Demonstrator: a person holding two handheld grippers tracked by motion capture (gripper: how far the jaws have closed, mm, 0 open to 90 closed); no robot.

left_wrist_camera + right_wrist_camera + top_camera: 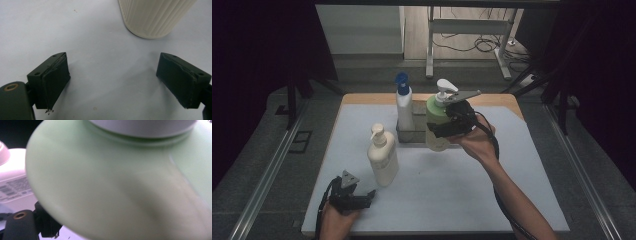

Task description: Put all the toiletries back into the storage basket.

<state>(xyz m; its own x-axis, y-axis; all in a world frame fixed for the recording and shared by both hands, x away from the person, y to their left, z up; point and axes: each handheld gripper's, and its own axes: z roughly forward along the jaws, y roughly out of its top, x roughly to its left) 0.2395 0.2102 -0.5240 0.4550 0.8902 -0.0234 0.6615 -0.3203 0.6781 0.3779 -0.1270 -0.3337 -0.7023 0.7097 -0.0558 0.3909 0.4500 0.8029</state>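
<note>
A pale green pump bottle [436, 117] with a white pump head hangs just above the mat, right of a dark rack [408, 134]. My right gripper [441, 126] is shut on the green bottle [120, 195], whose shoulder looms close before the right gripper view. A white spray bottle with a blue top [403, 104] stands in the rack. A cream pump bottle [382, 156] stands on the mat at front left. My left gripper [371, 196] rests near the front edge, open, its jaws empty. The cream bottle's ribbed base [155, 17] lies ahead of the left gripper [113, 80].
A white mat [472, 180] covers the wooden table. Metal rails [267, 175] run along both sides, and table legs with cables [477, 45] stand beyond the far edge.
</note>
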